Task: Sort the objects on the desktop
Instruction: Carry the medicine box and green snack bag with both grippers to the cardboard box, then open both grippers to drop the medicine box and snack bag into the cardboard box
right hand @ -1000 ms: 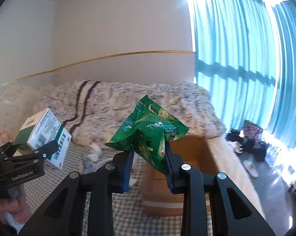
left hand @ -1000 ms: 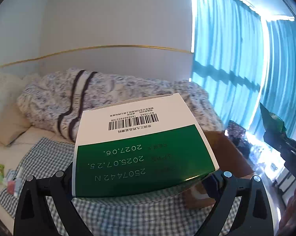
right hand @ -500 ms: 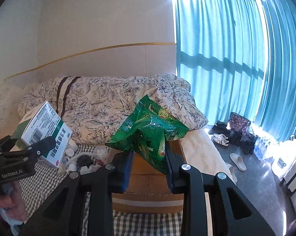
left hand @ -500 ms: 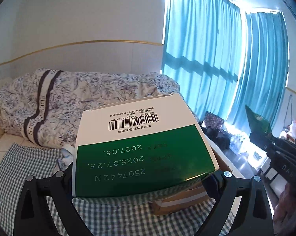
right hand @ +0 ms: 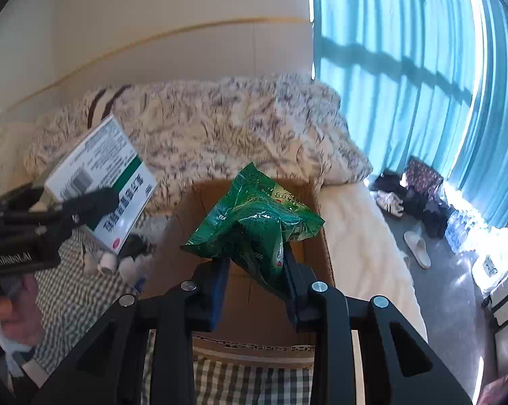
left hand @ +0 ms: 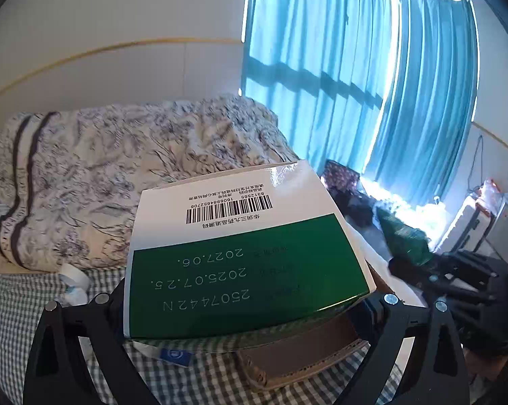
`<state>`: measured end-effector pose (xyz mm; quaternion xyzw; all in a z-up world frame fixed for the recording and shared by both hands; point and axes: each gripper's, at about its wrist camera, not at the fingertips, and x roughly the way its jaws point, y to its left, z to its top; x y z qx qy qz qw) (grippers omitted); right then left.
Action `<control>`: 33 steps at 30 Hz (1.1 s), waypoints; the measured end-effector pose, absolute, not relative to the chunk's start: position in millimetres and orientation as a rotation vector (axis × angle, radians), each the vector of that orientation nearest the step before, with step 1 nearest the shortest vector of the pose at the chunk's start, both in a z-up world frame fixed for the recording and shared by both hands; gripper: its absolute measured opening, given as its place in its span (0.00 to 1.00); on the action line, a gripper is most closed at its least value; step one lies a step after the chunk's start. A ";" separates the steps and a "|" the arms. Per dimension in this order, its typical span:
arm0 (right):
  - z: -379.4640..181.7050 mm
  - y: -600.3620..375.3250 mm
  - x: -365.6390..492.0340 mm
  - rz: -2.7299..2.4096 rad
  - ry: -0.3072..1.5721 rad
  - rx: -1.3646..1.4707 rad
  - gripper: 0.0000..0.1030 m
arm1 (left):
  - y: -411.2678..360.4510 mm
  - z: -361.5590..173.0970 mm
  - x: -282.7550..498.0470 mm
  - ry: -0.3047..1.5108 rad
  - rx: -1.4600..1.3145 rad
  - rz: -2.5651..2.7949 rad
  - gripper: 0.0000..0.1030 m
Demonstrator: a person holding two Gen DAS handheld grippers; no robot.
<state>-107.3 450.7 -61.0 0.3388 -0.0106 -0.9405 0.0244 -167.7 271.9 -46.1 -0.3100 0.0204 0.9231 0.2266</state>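
Green snack bag [right hand: 254, 216] is pinched in the right gripper [right hand: 254, 290] above the cardboard box [right hand: 318, 263]; at its 9 o'clock the left gripper [left hand: 250, 307] clamps the medicine carton [left hand: 240, 256]. Neither is dropped yet, and small bottles [right hand: 109, 261] remain unsorted.

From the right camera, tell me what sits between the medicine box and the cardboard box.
In the right wrist view, small white bottles and dark clutter lie on the checked cloth between the medicine box and the cardboard box.
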 end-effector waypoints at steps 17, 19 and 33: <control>-141.4 460.9 -162.0 -2.673 -0.007 1.508 0.29 | 331.2 -128.2 -239.2 0.148 -1.263 2.276 0.96; -140.8 459.8 -160.1 -2.676 0.007 1.509 0.32 | 332.7 -131.0 -239.2 0.150 -1.265 2.272 0.96; -104.1 447.0 -134.4 -2.784 0.136 1.366 0.72 | 333.6 -103.0 -233.1 0.085 -1.193 2.297 1.00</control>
